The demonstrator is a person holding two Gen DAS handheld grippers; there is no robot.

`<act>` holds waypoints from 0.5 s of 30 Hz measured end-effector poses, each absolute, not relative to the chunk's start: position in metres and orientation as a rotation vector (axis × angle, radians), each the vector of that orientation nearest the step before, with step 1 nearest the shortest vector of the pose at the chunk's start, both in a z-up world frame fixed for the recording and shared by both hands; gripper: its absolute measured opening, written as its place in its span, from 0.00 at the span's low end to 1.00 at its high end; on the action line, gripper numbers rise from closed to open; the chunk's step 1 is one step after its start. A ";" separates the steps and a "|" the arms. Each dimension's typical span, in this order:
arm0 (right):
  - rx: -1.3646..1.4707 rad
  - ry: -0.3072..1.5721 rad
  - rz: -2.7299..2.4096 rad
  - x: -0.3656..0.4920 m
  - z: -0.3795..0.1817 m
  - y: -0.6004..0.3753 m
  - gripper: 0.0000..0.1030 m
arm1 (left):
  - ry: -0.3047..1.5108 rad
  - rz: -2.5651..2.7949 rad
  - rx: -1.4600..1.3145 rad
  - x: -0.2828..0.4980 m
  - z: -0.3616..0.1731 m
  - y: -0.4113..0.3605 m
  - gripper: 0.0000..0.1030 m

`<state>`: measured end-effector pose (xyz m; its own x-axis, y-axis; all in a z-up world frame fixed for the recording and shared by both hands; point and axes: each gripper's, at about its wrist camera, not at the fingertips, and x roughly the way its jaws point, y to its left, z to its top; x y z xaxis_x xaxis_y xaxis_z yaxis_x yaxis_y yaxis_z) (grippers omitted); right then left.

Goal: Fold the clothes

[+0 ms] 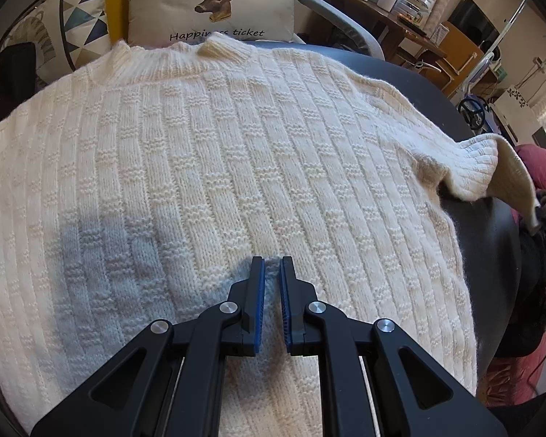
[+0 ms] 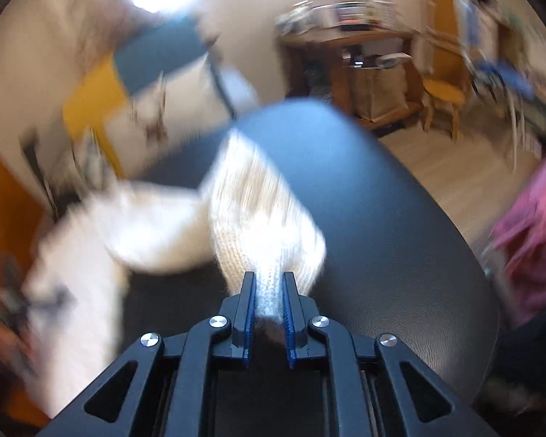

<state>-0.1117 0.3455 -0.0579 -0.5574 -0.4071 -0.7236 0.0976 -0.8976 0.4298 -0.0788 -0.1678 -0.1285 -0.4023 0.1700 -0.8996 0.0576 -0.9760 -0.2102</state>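
Cream knit sweater [image 1: 236,153] lies spread flat on a dark padded seat [image 2: 382,218], collar toward the deer cushion [image 1: 211,3]. Left hand-held gripper [image 1: 272,266] is pinched narrow on the knit near the hem, probably pinning the body down. Right hand-held gripper [image 2: 269,280] clamps the sleeve cuff [image 2: 269,255], lifted, likely for folding inward. No containers visible nearby.

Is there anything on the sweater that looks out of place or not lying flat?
Yes. The sweater lies mostly flat, but its sleeve cuff at the right edge is lifted off the dark surface and turned over. The right gripper is pinching that cuff.
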 end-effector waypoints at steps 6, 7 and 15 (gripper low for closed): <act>1.330 -1.169 -2.486 -0.109 -0.098 0.437 0.22 | -0.294 2.554 -1.681 -0.079 -0.128 -0.166 0.08; 1.324 -1.209 -2.485 -0.109 -0.101 0.443 0.26 | -0.293 2.554 -1.683 -0.079 -0.127 -0.166 0.08; 1.294 -0.653 -2.738 -0.095 -0.058 0.403 0.27 | -0.266 2.595 -1.648 -0.086 -0.111 -0.171 0.08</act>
